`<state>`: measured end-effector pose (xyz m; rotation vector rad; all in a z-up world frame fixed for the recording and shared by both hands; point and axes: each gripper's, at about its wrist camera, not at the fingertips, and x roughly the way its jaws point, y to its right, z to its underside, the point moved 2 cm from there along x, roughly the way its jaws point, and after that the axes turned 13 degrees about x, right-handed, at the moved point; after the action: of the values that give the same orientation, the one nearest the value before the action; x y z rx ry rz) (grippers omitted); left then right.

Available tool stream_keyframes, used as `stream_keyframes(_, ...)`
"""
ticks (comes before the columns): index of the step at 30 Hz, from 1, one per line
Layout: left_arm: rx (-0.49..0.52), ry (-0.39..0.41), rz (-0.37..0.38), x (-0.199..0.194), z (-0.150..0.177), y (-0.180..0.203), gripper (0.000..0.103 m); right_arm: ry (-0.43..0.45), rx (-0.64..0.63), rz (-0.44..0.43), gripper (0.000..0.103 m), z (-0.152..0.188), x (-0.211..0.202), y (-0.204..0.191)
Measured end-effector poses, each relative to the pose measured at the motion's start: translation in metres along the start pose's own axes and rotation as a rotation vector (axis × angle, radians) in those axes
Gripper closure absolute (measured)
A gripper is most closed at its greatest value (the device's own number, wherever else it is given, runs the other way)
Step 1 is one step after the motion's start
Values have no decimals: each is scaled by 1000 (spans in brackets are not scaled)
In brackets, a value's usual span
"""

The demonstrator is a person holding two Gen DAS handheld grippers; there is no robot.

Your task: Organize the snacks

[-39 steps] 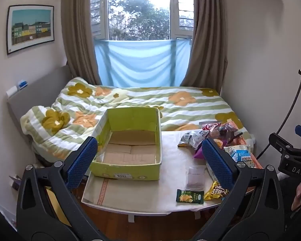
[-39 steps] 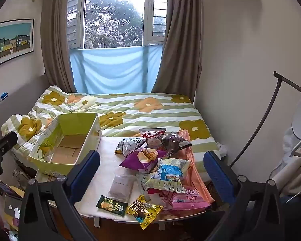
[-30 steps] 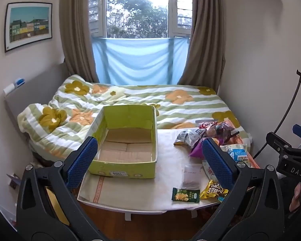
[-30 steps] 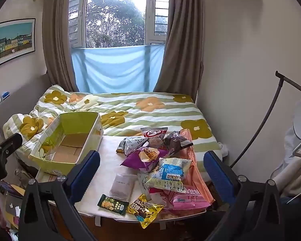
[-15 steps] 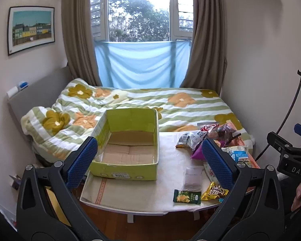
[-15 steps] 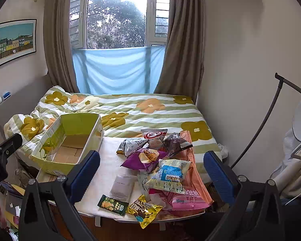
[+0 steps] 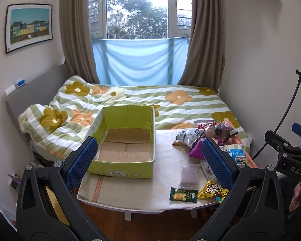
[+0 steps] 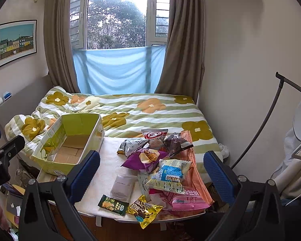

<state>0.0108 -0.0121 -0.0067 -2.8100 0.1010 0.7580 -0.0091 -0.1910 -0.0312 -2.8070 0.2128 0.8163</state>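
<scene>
Left tool (image 7: 148,160): held above the near edge of the table (image 7: 130,192), jaws spread wide, nothing between the blue pads (image 7: 81,161). Right tool (image 8: 151,170): likewise wide open and empty, hovering over the near right part of the table, well clear of the snacks.

On the table's left half: open green cardboard box (image 7: 122,168), bare cardboard floor inside, nothing in it. On the right half: loose pile of snack packets. Nearest the front edge, a dark green cracker packet (image 8: 113,204) lying flat, just beside a yellow packet (image 8: 144,210) that overhangs the edge. Behind those, a flat white pouch (image 8: 122,187) on its own. Further right, a pink bag (image 8: 188,198) under a blue-and-white packet (image 8: 169,175), touching a purple bag (image 8: 140,161). At the back of the pile, a grey packet (image 8: 131,145), a red-and-white packet (image 8: 154,135) and a dark maroon packet (image 8: 175,143), overlapping.

Beyond the table: bed with a striped flower quilt (image 7: 130,98), blue cloth (image 7: 140,62) across the lower window, framed picture (image 7: 29,27) on the left wall.
</scene>
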Motion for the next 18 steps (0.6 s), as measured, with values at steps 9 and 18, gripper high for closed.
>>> stream_keyframes(9,-6,-9,2,1,1,-2,0,0,-2,-1,0,0,-2,0)
stream_keyframes(18,-8,-12,2,1,2,-1,0,-2,-1,-6,0,1,-2,-2)
